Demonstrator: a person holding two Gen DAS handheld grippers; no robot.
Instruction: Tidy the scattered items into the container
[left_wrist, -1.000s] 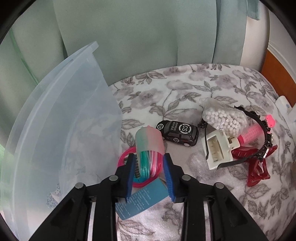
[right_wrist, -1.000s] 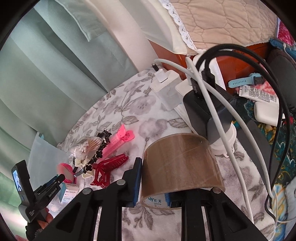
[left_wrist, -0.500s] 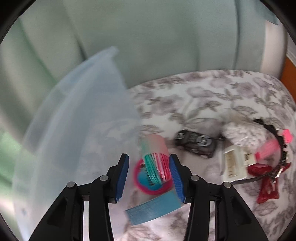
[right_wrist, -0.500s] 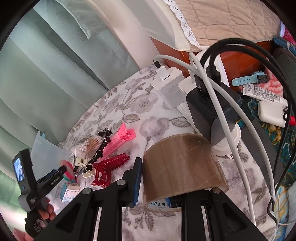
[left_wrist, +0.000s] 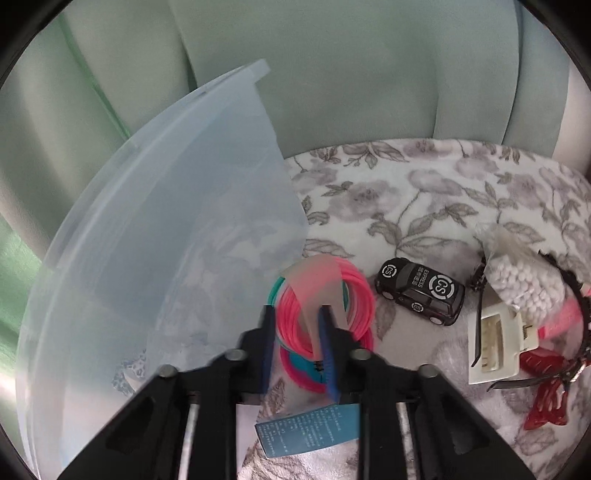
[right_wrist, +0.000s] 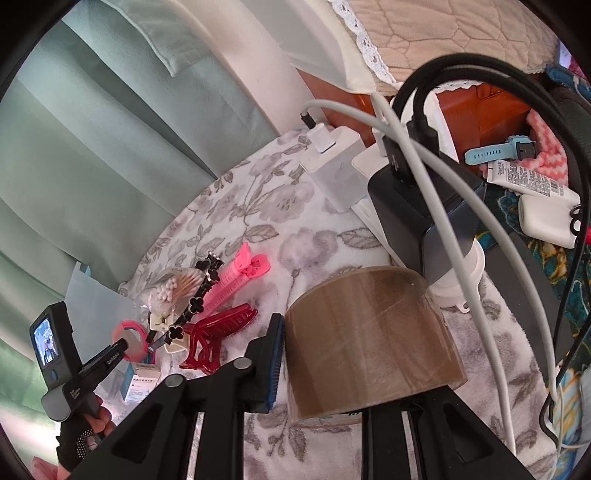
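Note:
A bundle of pink and teal coils (left_wrist: 321, 295) with a translucent band sits between the fingers of my left gripper (left_wrist: 297, 343). The jaws are closing, and the pads press on the bundle. Just to the left stands the translucent plastic container (left_wrist: 166, 240), its rim close beside the gripper. A black toy car (left_wrist: 421, 295), a bag of cotton swabs (left_wrist: 517, 280), a white plug box (left_wrist: 495, 343) and a red claw clip (left_wrist: 550, 398) lie to the right. My right gripper (right_wrist: 354, 354) is shut on a brown tape roll (right_wrist: 369, 332), which hides its right finger.
A small blue-and-white box (left_wrist: 306, 424) lies under the left gripper. A pink clip (right_wrist: 236, 273) and a black headband (right_wrist: 199, 291) lie on the flowered cloth (right_wrist: 280, 206). Chargers (right_wrist: 336, 166) and cables (right_wrist: 461, 206) crowd the right side. Green curtains (left_wrist: 332, 74) hang behind.
The left gripper's jaws widened a little, then closed on the coil bundle, and the wrist rolled. The bundle now faces the camera as a ring. The right gripper and tape roll stayed put.

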